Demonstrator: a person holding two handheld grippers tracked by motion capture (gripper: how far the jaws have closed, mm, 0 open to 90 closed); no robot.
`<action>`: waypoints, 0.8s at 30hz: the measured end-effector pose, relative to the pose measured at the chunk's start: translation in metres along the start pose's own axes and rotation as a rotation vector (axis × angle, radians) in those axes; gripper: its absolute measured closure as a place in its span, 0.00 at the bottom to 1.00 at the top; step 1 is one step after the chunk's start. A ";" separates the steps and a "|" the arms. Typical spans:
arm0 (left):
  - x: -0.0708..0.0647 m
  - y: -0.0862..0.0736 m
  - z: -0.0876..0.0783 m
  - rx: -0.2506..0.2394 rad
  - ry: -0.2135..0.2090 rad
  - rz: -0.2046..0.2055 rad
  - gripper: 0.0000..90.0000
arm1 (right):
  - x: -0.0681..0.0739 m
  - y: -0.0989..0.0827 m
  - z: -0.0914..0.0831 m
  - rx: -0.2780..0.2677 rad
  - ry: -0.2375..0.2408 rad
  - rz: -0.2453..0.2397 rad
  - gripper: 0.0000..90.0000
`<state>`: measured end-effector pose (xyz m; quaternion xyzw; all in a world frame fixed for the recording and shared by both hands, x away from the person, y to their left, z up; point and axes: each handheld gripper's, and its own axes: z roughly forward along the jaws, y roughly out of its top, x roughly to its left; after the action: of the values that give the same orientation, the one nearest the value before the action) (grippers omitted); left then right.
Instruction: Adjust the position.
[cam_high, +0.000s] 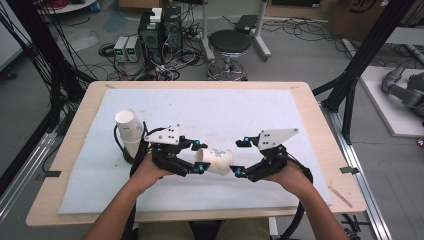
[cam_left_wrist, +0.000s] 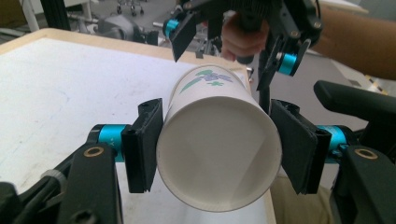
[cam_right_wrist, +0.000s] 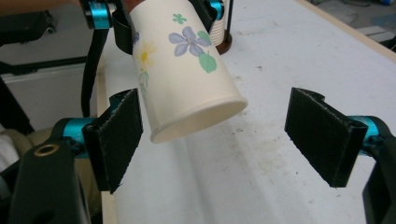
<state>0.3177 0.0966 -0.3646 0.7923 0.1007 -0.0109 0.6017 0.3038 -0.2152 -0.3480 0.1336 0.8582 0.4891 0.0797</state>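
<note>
Filling the left gripper view, the open mouth of a white paper cup with a printed flower pattern (cam_left_wrist: 219, 144) sits squeezed between the left gripper's (cam_left_wrist: 217, 147) black padded fingers (cam_left_wrist: 144, 144), held sideways above the white-covered bench (cam_high: 240, 107). Opposite, the right gripper (cam_right_wrist: 226, 135) has its fingers spread wide, the cup's base hanging between them, nearer the left-hand pad (cam_right_wrist: 116, 135) but untouched. I'd say the handover is done: the left grip should stay light on the rim so thin paper doesn't buckle. Beyond the left fingers waits a stack of matching paper cups (cam_high: 127, 131). No brand or lettering readable, just flowers.
</note>
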 end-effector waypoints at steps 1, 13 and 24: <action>0.000 -0.001 0.000 -0.008 0.001 -0.001 0.41 | 0.000 -0.002 0.000 -0.014 -0.007 0.007 0.22; -0.001 -0.006 -0.003 -0.063 -0.015 0.010 0.41 | 0.005 -0.029 0.009 -0.129 0.018 0.060 0.22; -0.005 -0.005 -0.003 -0.075 -0.054 0.034 0.42 | 0.006 -0.037 0.019 -0.159 0.094 0.077 0.22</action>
<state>0.3118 0.1005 -0.3679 0.7702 0.0711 -0.0183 0.6336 0.2976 -0.2160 -0.3896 0.1365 0.8139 0.5639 0.0309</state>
